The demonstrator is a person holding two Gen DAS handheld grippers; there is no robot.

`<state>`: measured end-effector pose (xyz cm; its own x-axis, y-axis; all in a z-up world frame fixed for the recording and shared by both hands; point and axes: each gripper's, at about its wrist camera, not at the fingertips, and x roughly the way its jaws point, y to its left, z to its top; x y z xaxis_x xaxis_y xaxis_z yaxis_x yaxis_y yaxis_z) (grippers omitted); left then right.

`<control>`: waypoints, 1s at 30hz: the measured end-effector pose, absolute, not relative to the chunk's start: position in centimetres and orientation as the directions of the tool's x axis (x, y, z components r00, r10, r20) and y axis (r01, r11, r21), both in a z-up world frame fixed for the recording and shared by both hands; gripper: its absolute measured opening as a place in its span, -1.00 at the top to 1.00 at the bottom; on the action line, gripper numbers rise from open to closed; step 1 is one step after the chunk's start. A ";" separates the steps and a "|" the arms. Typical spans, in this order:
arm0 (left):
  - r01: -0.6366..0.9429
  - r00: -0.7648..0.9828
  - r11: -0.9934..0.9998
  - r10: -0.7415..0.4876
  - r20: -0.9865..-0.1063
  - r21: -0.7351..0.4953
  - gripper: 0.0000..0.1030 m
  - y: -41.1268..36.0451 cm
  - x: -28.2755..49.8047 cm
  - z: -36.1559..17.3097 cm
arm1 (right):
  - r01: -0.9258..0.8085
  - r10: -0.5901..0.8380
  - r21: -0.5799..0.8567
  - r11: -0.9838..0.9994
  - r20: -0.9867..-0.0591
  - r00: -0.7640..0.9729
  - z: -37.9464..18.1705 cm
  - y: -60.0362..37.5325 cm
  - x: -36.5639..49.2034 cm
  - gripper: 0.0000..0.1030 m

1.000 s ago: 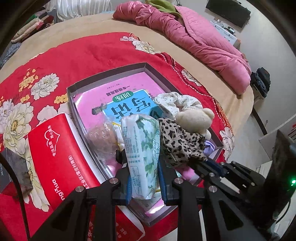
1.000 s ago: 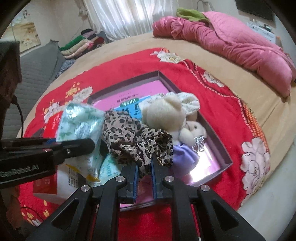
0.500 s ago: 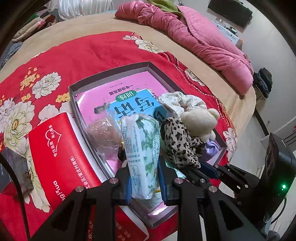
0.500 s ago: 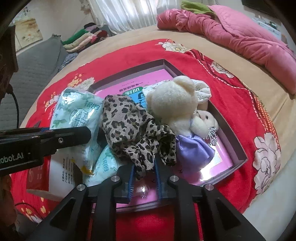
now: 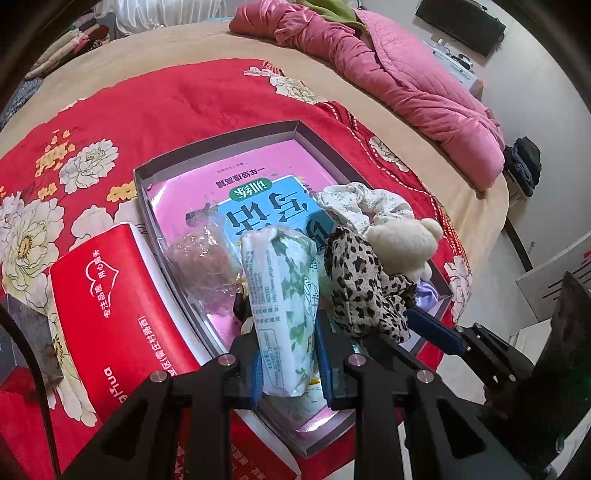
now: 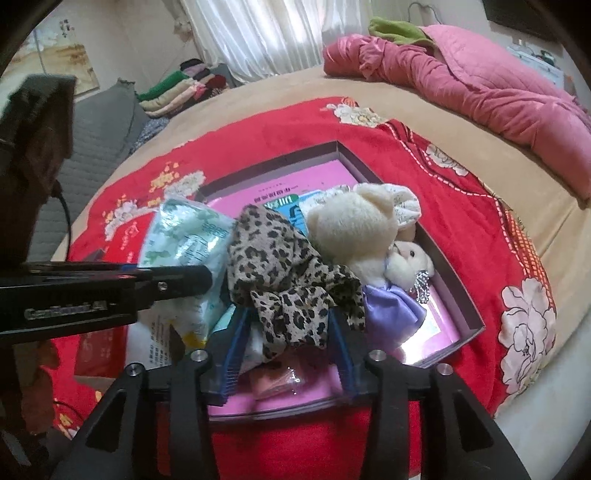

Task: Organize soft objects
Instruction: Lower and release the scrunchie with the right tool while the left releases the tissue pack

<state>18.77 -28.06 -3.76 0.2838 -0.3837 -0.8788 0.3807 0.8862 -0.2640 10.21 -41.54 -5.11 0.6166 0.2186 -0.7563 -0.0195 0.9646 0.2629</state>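
- Left gripper (image 5: 288, 365), lower centre of its view, is clamped on an upright tissue pack (image 5: 282, 314) above the box (image 5: 221, 147).
- Right gripper (image 6: 290, 349) stands apart; the leopard cloth (image 6: 291, 280) lies between its fingers.
- The teddy bear (image 6: 354, 229) sits just right of the cloth.

My left camera looks along my left tool (image 5: 287, 363), close above the tray (image 5: 221, 155), toward the pink quilt (image 5: 406, 77). My right camera faces the curtains (image 6: 258, 33). Both share the tray, leopard cloth (image 6: 288, 273) and plush bear (image 5: 402, 243).
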 end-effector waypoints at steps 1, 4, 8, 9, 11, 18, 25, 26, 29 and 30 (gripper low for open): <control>0.378 0.284 0.887 -0.383 -0.879 -0.264 0.53 -28.1 18.8 -3.8 | -0.022 0.219 0.263 0.965 -0.753 0.620 -4.9 -41.5 10.1 0.08; 0.374 0.283 0.889 -0.379 -0.881 -0.263 0.53 -28.1 18.9 -3.9 | -0.021 0.218 0.262 0.965 -0.752 0.623 -4.7 -41.6 9.9 0.07; 0.385 0.272 0.885 -0.381 -0.884 -0.263 0.52 -28.5 18.8 -4.0 | -0.017 0.215 0.264 0.964 -0.748 0.628 -4.3 -41.7 9.5 0.07; 0.388 0.264 0.883 -0.382 -0.886 -0.264 0.52 -28.6 18.8 -4.1 | -0.015 0.213 0.262 0.965 -0.748 0.628 -4.3 -41.8 9.5 0.06; 0.399 0.252 0.879 -0.380 -0.890 -0.262 0.51 -29.0 18.6 -4.4 | -0.009 0.207 0.260 0.966 -0.747 0.632 -4.1 -41.9 9.2 0.06; 0.416 0.258 0.877 -0.369 -0.893 -0.242 0.48 -29.2 18.1 -4.3 | 0.029 0.198 0.285 0.958 -0.734 0.650 -3.4 -43.0 9.0 0.04; 0.414 0.249 0.876 -0.371 -0.894 -0.248 0.44 -29.0 17.9 -4.3 | 0.061 0.169 0.273 0.960 -0.740 0.651 -3.3 -43.7 8.6 -0.15; 0.414 0.252 0.875 -0.373 -0.893 -0.249 0.41 -28.9 17.9 -4.2 | 0.069 0.163 0.271 0.960 -0.742 0.650 -3.3 -43.8 8.6 -0.15; 0.424 0.269 0.873 -0.375 -0.887 -0.240 0.27 -28.8 17.5 -3.7 | 0.092 0.149 0.271 0.958 -0.747 0.648 -3.4 -44.3 8.5 -0.20; 0.425 0.275 0.873 -0.375 -0.885 -0.238 0.18 -28.8 17.5 -3.6 | 0.099 0.147 0.274 0.957 -0.747 0.649 -3.4 -44.4 8.4 -0.24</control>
<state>17.49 -28.82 -3.59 0.2748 -0.3751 -0.8853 0.4252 0.8732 -0.2380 8.40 -44.36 -3.38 0.6488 0.1469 -0.7466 0.0988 0.9566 0.2741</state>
